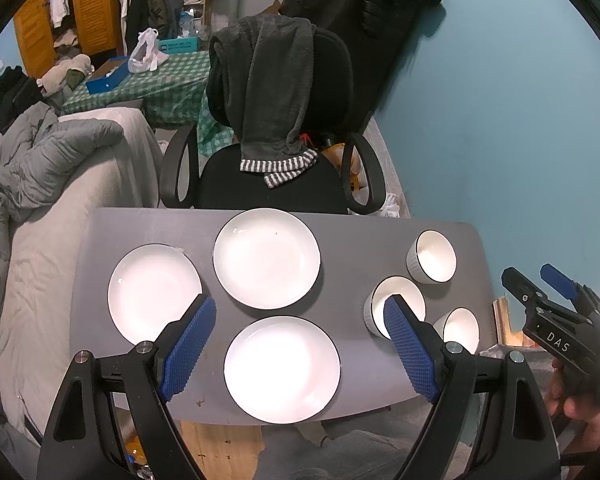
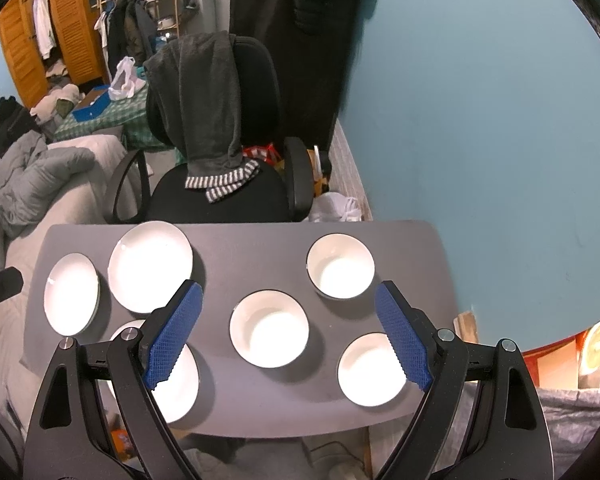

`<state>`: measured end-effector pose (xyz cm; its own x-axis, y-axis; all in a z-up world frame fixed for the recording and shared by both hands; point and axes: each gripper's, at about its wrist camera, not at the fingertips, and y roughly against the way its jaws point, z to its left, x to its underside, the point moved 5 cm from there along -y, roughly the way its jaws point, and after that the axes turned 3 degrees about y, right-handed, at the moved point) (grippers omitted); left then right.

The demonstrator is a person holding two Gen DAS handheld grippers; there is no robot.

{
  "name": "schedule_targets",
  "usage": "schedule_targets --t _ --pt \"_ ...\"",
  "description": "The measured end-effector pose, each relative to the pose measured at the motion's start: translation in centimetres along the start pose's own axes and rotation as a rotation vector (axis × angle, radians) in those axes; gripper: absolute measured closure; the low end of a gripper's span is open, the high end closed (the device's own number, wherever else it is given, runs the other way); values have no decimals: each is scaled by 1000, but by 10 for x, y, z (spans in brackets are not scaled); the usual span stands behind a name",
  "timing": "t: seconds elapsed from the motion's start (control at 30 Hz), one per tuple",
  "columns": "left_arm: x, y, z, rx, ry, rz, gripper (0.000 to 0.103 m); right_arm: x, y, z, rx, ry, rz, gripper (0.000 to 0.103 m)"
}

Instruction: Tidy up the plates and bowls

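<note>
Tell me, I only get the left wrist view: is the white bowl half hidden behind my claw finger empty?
Observer: Yes. The right wrist view shows the middle white dark-rimmed bowl whole and empty.
Operator: And the nearest one?
Observer: The near white bowl is empty too, and stands apart from the middle one.
Operator: Is the right claw open?
Observer: The right claw is open above the bowls, holding nothing.
</note>
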<state>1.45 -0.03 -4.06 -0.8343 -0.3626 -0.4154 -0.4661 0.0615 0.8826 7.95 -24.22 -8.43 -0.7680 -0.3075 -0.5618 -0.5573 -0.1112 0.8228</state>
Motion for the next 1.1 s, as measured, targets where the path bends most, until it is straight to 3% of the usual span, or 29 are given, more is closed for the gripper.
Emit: schedule_targets --t 0.73,1.1 --pt "-3 -1 -2 1 -4 8 16 -1 -3 8 -14 16 13 17" --pt "5 -4 19 -39 27 8 16 -4 -13 25 -41 77 25 17"
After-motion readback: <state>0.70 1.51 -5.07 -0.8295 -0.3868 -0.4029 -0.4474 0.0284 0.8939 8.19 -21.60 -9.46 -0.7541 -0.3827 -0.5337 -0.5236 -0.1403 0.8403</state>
